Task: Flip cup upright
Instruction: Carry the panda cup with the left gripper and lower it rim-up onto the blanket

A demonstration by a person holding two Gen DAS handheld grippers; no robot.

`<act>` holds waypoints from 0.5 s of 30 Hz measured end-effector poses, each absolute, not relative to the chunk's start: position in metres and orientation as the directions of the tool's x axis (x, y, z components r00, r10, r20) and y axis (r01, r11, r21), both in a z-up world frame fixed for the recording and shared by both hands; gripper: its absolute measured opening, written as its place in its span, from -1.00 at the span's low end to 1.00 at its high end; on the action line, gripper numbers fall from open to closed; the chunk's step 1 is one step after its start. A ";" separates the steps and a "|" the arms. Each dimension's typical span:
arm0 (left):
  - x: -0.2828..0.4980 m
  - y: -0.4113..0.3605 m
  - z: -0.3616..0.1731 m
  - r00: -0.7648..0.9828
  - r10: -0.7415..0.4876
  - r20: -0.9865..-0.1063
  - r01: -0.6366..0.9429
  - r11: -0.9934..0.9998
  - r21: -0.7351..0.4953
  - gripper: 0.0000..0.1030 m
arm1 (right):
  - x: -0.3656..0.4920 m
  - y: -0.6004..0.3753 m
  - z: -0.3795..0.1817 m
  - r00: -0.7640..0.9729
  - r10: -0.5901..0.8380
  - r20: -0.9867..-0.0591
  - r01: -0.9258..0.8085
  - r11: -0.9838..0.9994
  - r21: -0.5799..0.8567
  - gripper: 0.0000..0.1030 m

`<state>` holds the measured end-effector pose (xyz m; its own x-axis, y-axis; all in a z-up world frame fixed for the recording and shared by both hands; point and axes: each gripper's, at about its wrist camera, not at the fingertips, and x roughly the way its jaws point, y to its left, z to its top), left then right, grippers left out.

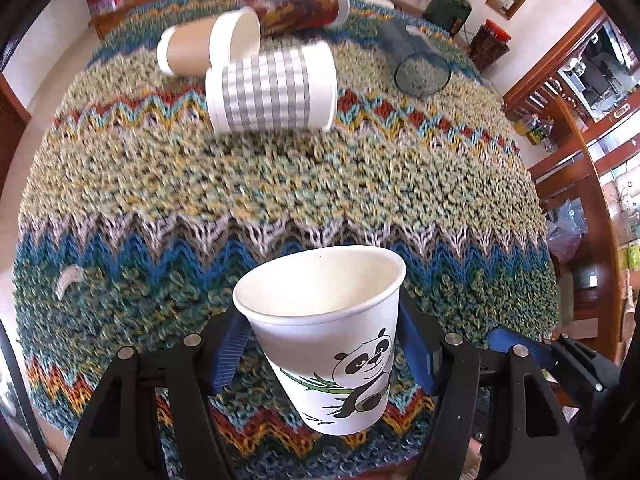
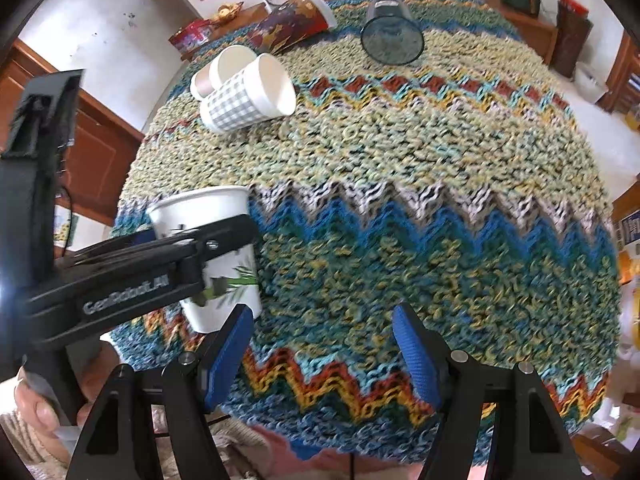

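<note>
My left gripper (image 1: 320, 344) is shut on a white paper cup with a panda print (image 1: 336, 344). It holds the cup mouth up, slightly tilted, above the near part of the knitted cloth (image 1: 280, 184). The same cup (image 2: 208, 264) shows at the left of the right wrist view, clamped by the left gripper (image 2: 192, 256). My right gripper (image 2: 320, 344) is open and empty, to the right of the cup and above the cloth's near edge.
A grey checked cup (image 1: 272, 88) and a brown cup (image 1: 200, 46) lie on their sides at the far side. A red-brown tumbler (image 1: 304, 4) and a dark glass (image 1: 420, 68) also lie on their sides. Wooden cabinets (image 1: 580, 120) stand to the right.
</note>
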<state>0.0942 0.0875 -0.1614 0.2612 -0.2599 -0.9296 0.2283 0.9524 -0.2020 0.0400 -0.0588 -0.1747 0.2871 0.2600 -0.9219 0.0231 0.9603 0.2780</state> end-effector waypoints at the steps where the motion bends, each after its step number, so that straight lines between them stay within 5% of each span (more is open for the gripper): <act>1: 0.095 0.089 -0.160 0.278 -0.260 -0.925 0.232 0.952 -0.198 0.39 | 0.042 -0.059 -0.175 0.299 0.241 -0.923 0.026 0.965 0.261 0.42; 15: 0.076 0.092 -0.152 0.584 -0.204 -0.785 0.301 0.953 -0.024 0.39 | 0.047 -0.062 -0.174 0.443 0.049 -0.895 0.083 0.992 0.095 0.42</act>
<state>0.0756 0.0920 -0.1516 0.5845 -0.2040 -0.7854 0.3006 0.9534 -0.0239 0.0474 -0.0619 -0.1739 0.4429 0.0490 -0.8952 0.0826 0.9920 0.0951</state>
